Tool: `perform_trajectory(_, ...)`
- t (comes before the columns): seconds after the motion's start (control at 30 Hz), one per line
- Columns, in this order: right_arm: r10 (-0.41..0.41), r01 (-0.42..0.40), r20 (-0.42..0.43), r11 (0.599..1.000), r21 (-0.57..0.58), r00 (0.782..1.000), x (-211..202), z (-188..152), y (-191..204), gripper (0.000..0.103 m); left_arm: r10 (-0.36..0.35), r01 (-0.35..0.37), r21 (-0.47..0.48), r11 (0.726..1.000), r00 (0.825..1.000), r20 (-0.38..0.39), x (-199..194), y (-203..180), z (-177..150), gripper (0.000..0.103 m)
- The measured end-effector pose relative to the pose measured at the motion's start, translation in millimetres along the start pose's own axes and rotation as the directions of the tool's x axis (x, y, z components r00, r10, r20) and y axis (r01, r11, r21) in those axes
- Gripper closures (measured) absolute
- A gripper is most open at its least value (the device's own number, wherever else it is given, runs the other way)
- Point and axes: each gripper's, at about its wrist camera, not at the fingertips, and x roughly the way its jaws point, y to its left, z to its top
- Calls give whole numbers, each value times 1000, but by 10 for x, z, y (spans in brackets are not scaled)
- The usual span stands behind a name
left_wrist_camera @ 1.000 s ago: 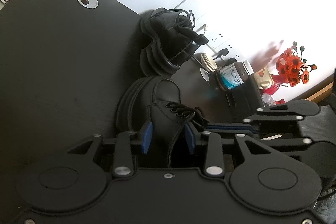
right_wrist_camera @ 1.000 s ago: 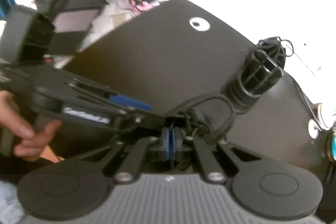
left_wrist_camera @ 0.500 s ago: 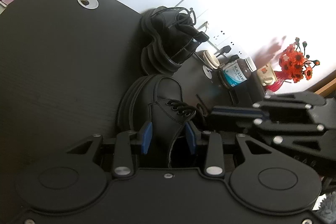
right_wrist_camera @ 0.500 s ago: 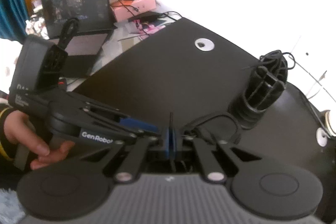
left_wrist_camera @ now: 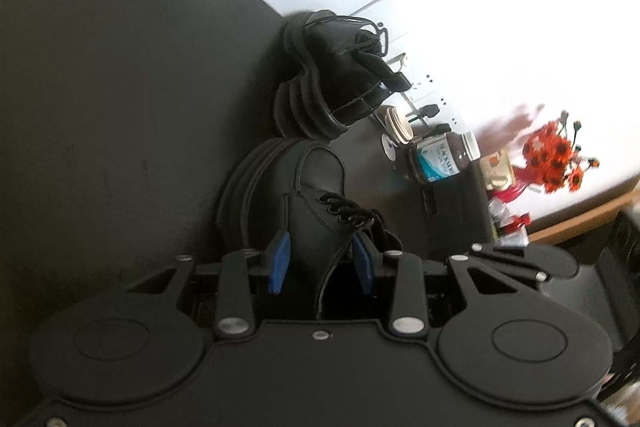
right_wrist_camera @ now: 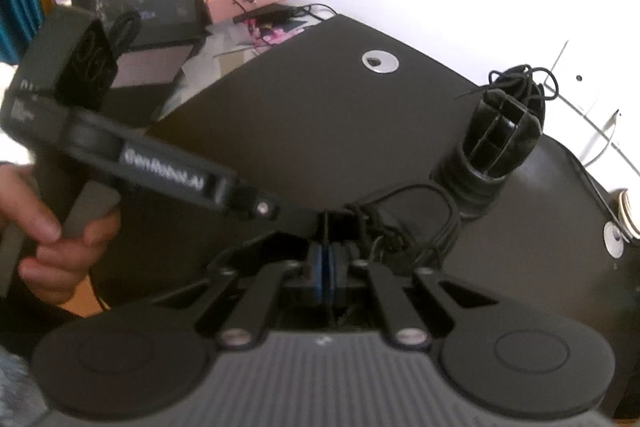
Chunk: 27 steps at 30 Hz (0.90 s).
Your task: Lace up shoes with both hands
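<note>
The black shoe [left_wrist_camera: 316,203] I am lacing lies on its side in the middle of the left view, on the dark table [left_wrist_camera: 120,107]. My left hand-held gripper [left_wrist_camera: 320,259] is clamped on the shoe's side flap to keep it steady. My right hand-held gripper [right_wrist_camera: 326,267], low in the middle of its view, is squeezed shut on a thin black lace [right_wrist_camera: 326,227]. I think I am mid-threading. Next I must guide the lace tip to an open hole. The other shoe [left_wrist_camera: 336,75] waits above.
</note>
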Motion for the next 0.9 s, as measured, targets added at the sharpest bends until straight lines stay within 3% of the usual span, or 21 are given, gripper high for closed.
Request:
perform_trajectory(0.23, 12, -8, -38, 993, 120, 999, 70, -17, -115, 99, -21, 20, -65, 998, 1000, -7, 15, 72, 11, 67)
perform_trajectory(0.53, -29, 30, -25, 999, 35, 999, 5, 71, -21, 99, -36, 34, -91, 995, 999, -21, 46, 114, 13, 65)
perform_trajectory(0.9, -36, 38, -39, 998, 56, 999, 40, 127, -15, 99, -44, 41, -93, 995, 999, -29, 63, 141, 58, 65)
